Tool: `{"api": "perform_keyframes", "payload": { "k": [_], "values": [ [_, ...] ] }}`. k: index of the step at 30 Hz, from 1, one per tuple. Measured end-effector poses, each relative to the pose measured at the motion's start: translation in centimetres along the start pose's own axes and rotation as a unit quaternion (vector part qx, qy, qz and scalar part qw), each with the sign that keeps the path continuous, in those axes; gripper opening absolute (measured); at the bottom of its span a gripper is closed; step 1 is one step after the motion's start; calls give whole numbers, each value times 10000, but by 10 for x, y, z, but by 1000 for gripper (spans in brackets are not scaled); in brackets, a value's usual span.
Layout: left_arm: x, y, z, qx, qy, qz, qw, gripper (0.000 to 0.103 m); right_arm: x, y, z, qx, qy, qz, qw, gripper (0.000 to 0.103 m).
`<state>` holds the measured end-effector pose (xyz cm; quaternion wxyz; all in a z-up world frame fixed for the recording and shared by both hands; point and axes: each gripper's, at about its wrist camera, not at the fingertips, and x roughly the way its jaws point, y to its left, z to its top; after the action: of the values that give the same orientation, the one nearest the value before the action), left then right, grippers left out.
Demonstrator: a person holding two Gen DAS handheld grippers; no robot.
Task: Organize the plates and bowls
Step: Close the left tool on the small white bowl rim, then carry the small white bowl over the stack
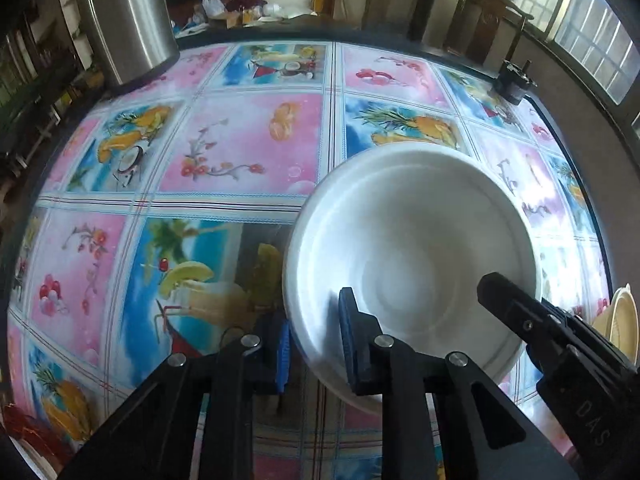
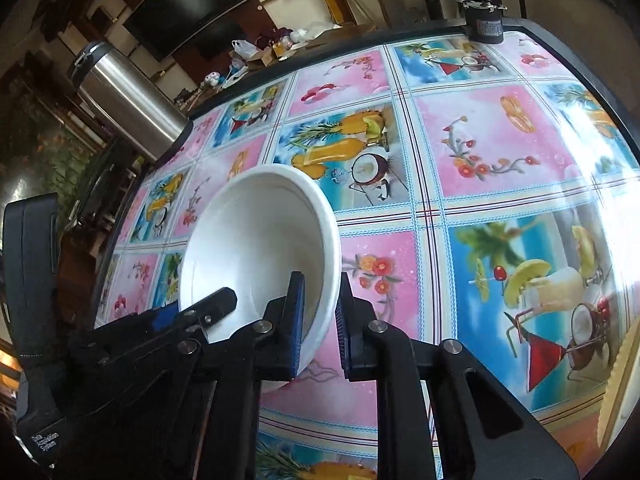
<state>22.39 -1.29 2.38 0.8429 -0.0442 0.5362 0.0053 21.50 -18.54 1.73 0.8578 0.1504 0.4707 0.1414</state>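
**Both claws pinched one white bowl by its rim**

Left wrist view: the left claw (image 1: 314, 350) was pinched on the near rim of the white bowl (image 1: 412, 248), one pad inside, one outside. The bowl sat over the fruit-printed tabletop (image 1: 248, 148); the right claw (image 1: 504, 300) reached in from the right.

Right wrist view: the right claw (image 2: 320, 328) was clamped on the bowl's (image 2: 256, 232) rim wall. The bowl looked light, thin and probably foam-like: easily dented, so best held gently at the rim.
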Motion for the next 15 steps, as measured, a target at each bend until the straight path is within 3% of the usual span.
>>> {"api": "perform_keyframes", "payload": {
  "k": [6,15],
  "values": [
    [-19,3,-18,62,-57,-19,10000,20,-17,4,-18,-21,55,156,9999,13],
    [-73,26,-76,210,-245,145,9994,20,-53,35,-73,-145,157,470,9987,13]
  ]
}}
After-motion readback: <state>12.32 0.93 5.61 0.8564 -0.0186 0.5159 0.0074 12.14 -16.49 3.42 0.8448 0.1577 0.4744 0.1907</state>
